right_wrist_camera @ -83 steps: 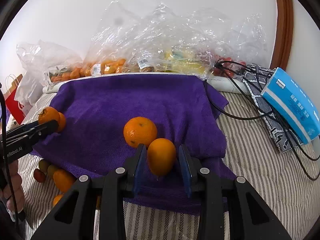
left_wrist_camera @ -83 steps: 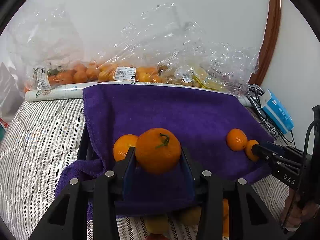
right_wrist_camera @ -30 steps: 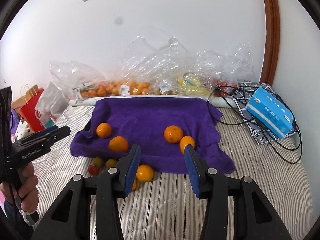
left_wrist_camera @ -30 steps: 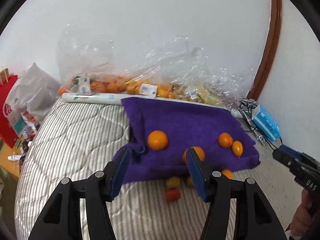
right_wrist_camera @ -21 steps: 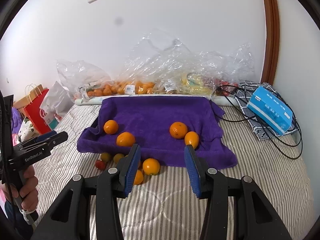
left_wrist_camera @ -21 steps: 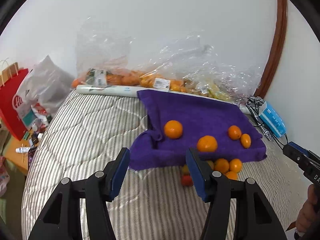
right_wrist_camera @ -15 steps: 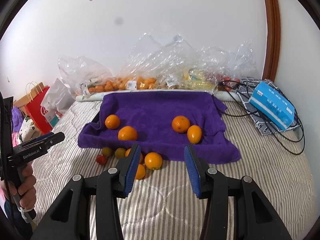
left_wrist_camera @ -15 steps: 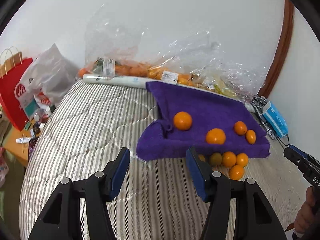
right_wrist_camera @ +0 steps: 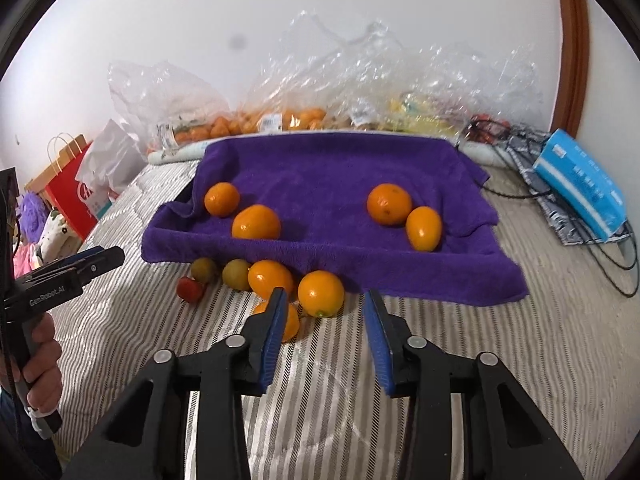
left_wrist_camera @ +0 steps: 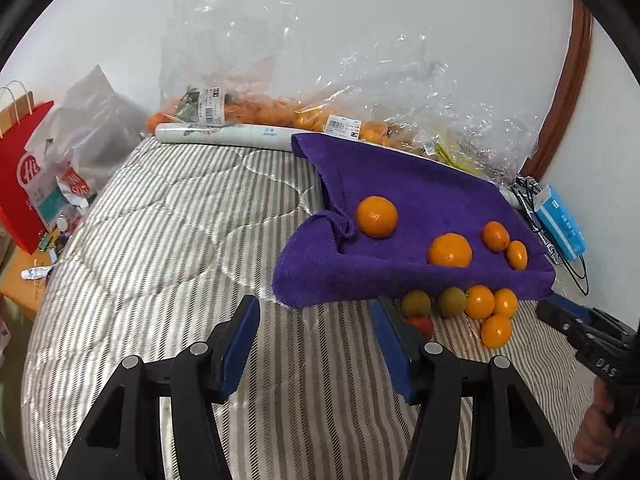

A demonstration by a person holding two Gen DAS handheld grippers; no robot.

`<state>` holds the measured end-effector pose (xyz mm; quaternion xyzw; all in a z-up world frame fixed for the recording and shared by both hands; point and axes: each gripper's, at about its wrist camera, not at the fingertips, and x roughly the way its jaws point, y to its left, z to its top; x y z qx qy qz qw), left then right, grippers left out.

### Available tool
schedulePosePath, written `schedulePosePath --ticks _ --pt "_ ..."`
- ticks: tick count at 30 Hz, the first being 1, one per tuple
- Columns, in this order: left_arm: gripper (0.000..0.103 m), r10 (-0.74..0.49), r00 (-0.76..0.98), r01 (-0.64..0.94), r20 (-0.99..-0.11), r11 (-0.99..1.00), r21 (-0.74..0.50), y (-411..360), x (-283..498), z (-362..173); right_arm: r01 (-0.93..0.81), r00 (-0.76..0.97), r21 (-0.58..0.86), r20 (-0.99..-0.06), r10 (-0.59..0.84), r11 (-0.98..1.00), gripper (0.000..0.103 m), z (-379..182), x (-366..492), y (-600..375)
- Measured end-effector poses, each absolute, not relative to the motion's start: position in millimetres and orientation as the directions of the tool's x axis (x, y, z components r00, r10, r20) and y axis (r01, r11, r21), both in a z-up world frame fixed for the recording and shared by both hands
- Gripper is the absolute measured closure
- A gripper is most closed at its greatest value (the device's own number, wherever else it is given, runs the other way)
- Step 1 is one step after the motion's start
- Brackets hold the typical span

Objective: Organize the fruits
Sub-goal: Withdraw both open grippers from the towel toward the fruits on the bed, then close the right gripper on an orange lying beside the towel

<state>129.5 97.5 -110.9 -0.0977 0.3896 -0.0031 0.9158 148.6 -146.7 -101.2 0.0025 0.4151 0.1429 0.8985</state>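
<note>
A purple towel lies on the striped bed and also shows in the left wrist view. Several oranges sit on it, two at its left and two at its right. More loose fruit lies on the bed before the towel's front edge: oranges, two greenish fruits and a small red one. My right gripper is open and empty, just short of the loose oranges. My left gripper is open and empty, left of the fruit pile.
Clear plastic bags of oranges and other fruit line the wall behind the towel. A blue tissue pack and black cables lie at the right. A red paper bag and white bags stand off the bed's left side.
Both grippers let go of their oranges on the towel, opened and pulled back. Over the last half second the right gripper moved in toward the loose oranges; the left drifted further left.
</note>
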Motion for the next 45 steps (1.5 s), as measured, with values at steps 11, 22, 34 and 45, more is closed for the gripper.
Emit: schedulePosePath --ticks 11,22,34,45 --pt "0.047 -0.133 0.729 -0.037 -0.672 0.972 -0.233 98.5 136.1 -122.0 -0.270 0.565 0.131 -0.780 0.267 0.954 0.068 -121.9 174.4 -139.1" --pt "0.047 -0.146 0.732 -0.037 -0.665 0.967 -0.253 100.3 135.3 -124.3 -0.272 0.532 0.121 -0.808 0.254 0.955 0.068 -135.3 185.6 -136.0" --pt "0.047 -0.145 0.728 -0.043 -0.670 0.966 -0.256 102.0 136.7 -125.8 -0.271 0.557 0.101 -0.795 0.241 0.957 0.069 -133.9 183.3 -138.8" --pt "0.047 -0.127 0.729 -0.048 -0.673 0.971 -0.235 101.0 137.4 -127.4 -0.224 0.563 0.070 -0.805 0.188 0.972 0.068 -135.3 174.6 -165.2"
